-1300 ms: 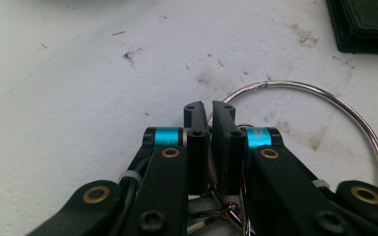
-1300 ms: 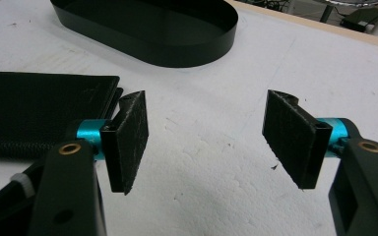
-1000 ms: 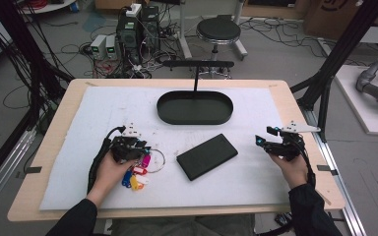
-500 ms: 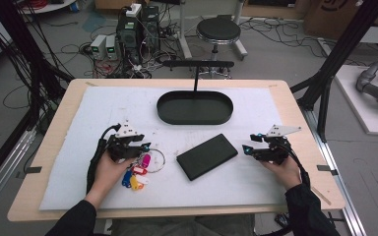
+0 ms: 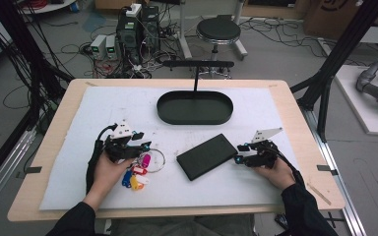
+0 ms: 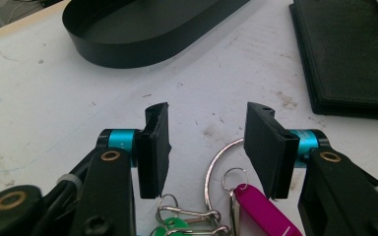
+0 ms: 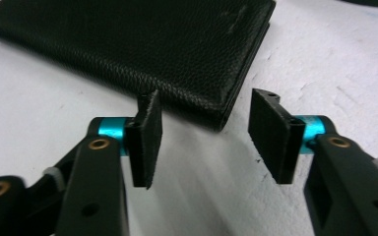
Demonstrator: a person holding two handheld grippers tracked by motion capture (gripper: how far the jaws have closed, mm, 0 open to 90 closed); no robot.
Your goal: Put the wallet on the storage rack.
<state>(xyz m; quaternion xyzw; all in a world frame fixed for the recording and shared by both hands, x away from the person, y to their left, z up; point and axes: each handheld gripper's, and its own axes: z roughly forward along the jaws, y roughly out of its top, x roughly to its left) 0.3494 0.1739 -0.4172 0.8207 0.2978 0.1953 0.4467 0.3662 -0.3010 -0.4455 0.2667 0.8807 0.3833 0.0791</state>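
Observation:
A black leather wallet (image 5: 206, 156) lies flat on the white mat in the middle, seen close up as the wallet (image 7: 142, 44) in the right gripper view. My right gripper (image 5: 239, 153) is open, low at the wallet's right corner, its jaws either side of that corner without touching it. A bunch of keys with coloured tags (image 5: 138, 172) on a metal ring (image 6: 216, 162) lies at the left. My left gripper (image 5: 142, 145) is open just over the ring, and a pink tag (image 6: 263, 214) lies between its jaws. A black oval tray (image 5: 195, 107) stands behind.
The tray's rim (image 6: 128, 49) lies ahead of the left gripper, with the wallet (image 6: 349, 54) to its right. A black bar on a post (image 5: 197, 65) rises behind the tray. The mat's edges and the wooden table rim (image 5: 295, 128) bound the area.
My right gripper has moved left across the mat and down to the wallet's right corner. The left gripper has stayed over the keys.

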